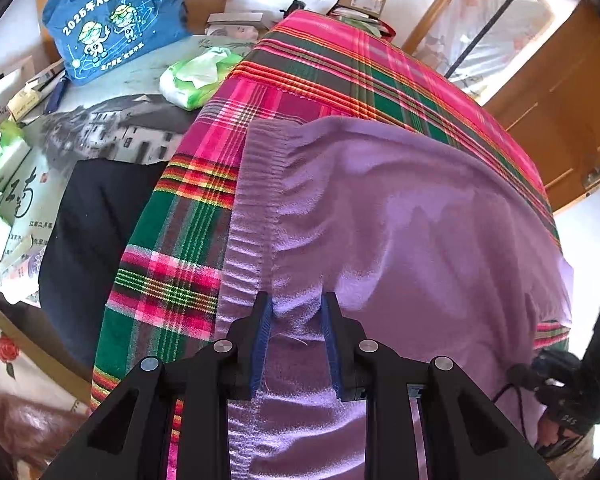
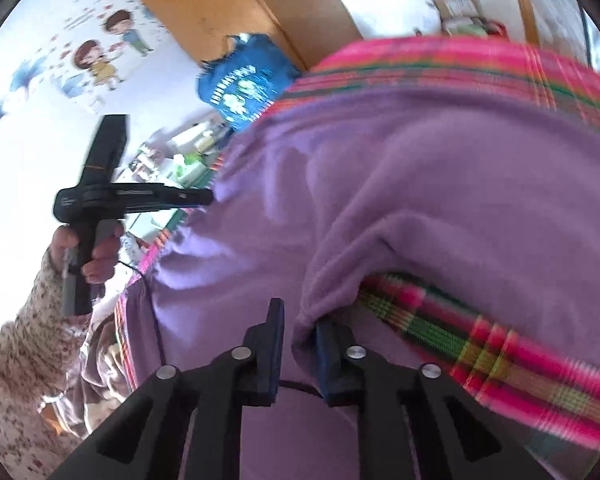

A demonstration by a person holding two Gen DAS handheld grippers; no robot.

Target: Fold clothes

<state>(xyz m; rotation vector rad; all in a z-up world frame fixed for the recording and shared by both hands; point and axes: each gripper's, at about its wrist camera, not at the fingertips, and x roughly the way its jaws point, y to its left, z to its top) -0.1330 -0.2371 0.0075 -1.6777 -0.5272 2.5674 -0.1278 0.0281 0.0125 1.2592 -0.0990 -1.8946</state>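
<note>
Purple fleece fills the near part of both views: a lilac sweater [image 1: 400, 220] lies spread on a pink, green and orange plaid cloth [image 1: 172, 264]. Left gripper [image 1: 298, 308] stands part-closed, its blue pads pinching a raised fold of the sweater just beside the ribbed hem band. Right gripper [image 2: 300, 320] has a narrow gap; a folded edge of the sweater [image 2: 380, 184] sits against its right pad, but whether the jaws clamp it cannot be told through the blur. In the right wrist view, a hand [image 2: 96, 252] in a speckled sleeve holds the other gripper's handle at far left. Beyond the cloth, a blue bag [image 1: 116, 20] reads "2025年ACC安全日".
</note>
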